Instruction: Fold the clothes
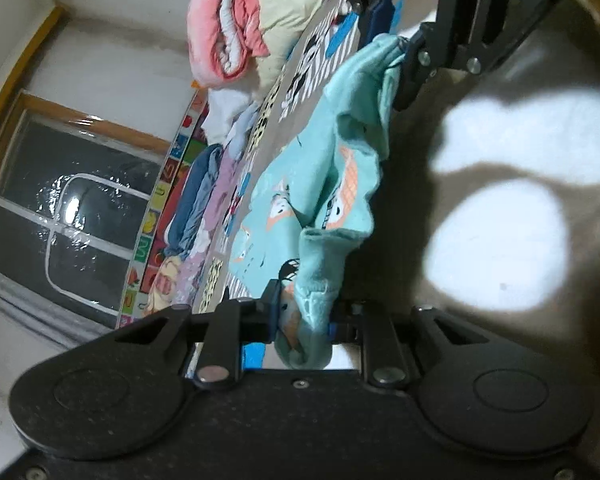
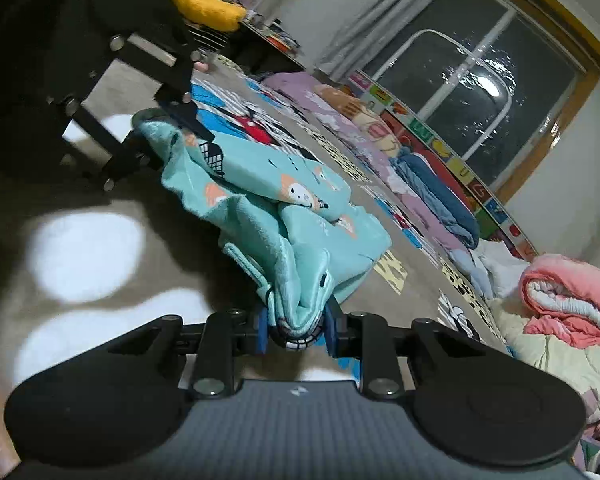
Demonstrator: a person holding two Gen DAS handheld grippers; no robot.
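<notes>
The left tongs (image 1: 303, 322) were clamped on a bunched edge of the teal printed garment (image 1: 320, 184), nearly closed around the cloth. The right tongs (image 2: 296, 330) were likewise pinched tight on another gathered edge of it. The garment hung stretched between both tongs, its middle sagging onto the patterned bed cover (image 2: 384, 268). In the right wrist view, a pink quilt (image 2: 568, 300) lay at four o'clock and a dark window (image 2: 480, 92) at two o'clock.
</notes>
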